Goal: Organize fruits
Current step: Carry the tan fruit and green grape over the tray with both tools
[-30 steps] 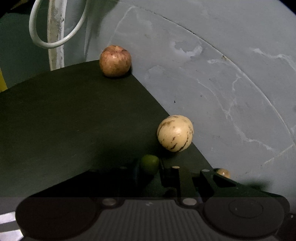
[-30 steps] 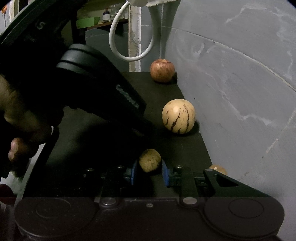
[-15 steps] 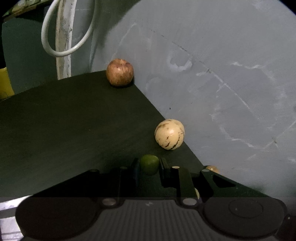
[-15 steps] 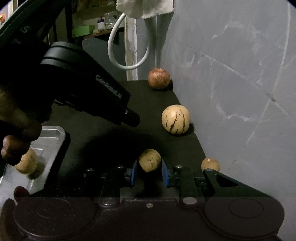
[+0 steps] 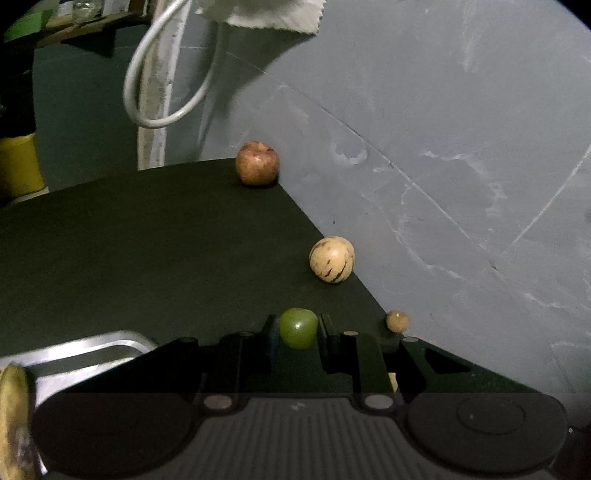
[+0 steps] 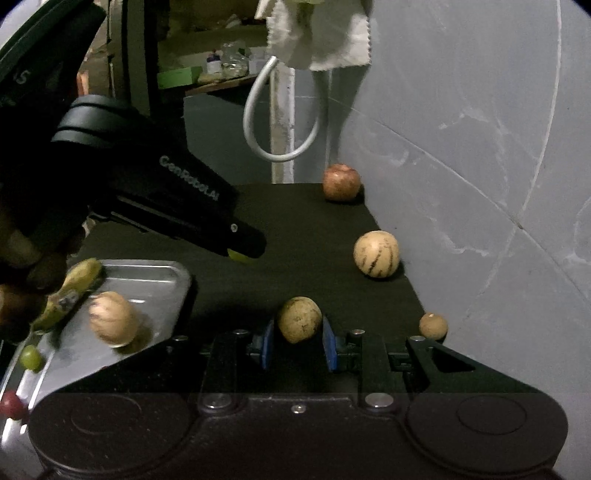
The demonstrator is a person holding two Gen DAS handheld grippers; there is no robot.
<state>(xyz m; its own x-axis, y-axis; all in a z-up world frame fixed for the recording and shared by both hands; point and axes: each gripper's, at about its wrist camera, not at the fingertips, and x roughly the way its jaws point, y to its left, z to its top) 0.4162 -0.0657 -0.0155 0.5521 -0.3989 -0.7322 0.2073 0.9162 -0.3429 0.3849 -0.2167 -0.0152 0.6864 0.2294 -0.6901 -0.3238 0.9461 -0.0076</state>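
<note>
My left gripper point(image 5: 297, 328) is shut on a small green fruit point(image 5: 297, 328), held above the dark table point(image 5: 129, 251). My right gripper point(image 6: 298, 322) is shut on a speckled tan fruit point(image 6: 299, 319). In the right wrist view the left gripper point(image 6: 242, 253) hangs over the table beside a metal tray point(image 6: 162, 273). On the tray lie a banana point(image 6: 72, 288), a tan round fruit point(image 6: 110, 322), a green grape point(image 6: 30, 357) and a red berry point(image 6: 11, 404). Along the wall sit a red apple point(image 6: 340, 181), a striped cream fruit point(image 6: 376, 254) and a small brown fruit point(image 6: 433, 325).
A grey wall point(image 6: 480, 184) borders the table on the right. A white cable loop point(image 6: 280, 125) and a white cloth point(image 6: 317, 33) hang behind the far edge. A yellow container point(image 5: 18, 166) stands far left. A person's hand point(image 6: 22, 258) holds the left gripper.
Both grippers rose and drew back with their fruits still held. The tray with its fruits and the small brown fruit by the wall came into view.
</note>
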